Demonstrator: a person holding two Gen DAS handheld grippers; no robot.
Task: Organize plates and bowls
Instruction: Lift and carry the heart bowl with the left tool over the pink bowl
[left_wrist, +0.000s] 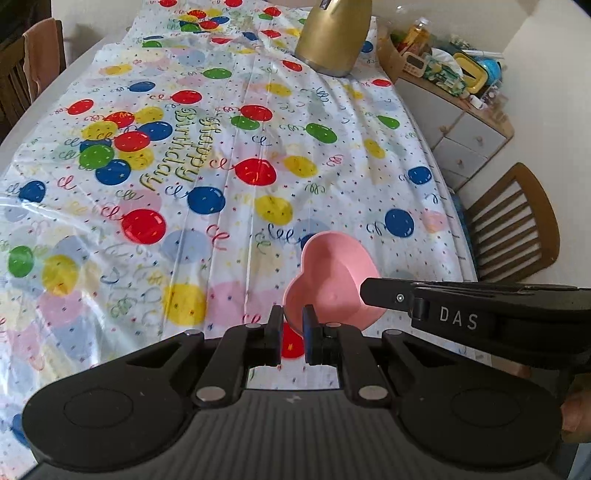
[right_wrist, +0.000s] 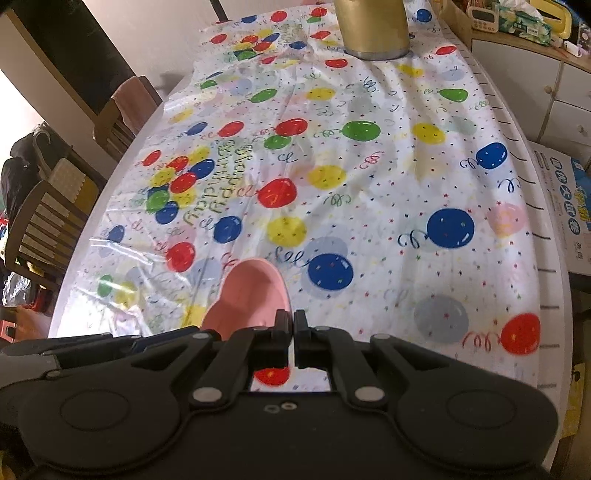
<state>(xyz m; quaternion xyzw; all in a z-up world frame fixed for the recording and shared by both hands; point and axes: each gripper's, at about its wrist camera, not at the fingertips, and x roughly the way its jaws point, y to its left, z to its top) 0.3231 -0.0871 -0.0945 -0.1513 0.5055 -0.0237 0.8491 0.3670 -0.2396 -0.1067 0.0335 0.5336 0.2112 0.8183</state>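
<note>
We hold the pink heart-shaped bowl (left_wrist: 328, 284) at lower centre, its rim clamped by our left gripper (left_wrist: 293, 325). Our right gripper (right_wrist: 294, 325) also pinches its rim, above the balloon tablecloth (left_wrist: 221, 155).

Both wrist views look steeply down, sharing the balloon tablecloth (left_wrist: 229, 155).

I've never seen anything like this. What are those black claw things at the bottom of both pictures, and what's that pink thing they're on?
They are two hand-held grippers; a person carries one in each hand, each with a camera looking along its fingers. One picture is from the left gripper, the other from the right gripper. Both are shut on the rim of a pink heart-shaped bowl, on opposite sides. Below lies a table under a balloon-print birthday tablecloth, with a gold jug at the far end. Chairs and a cluttered cabinet stand around it.
</note>
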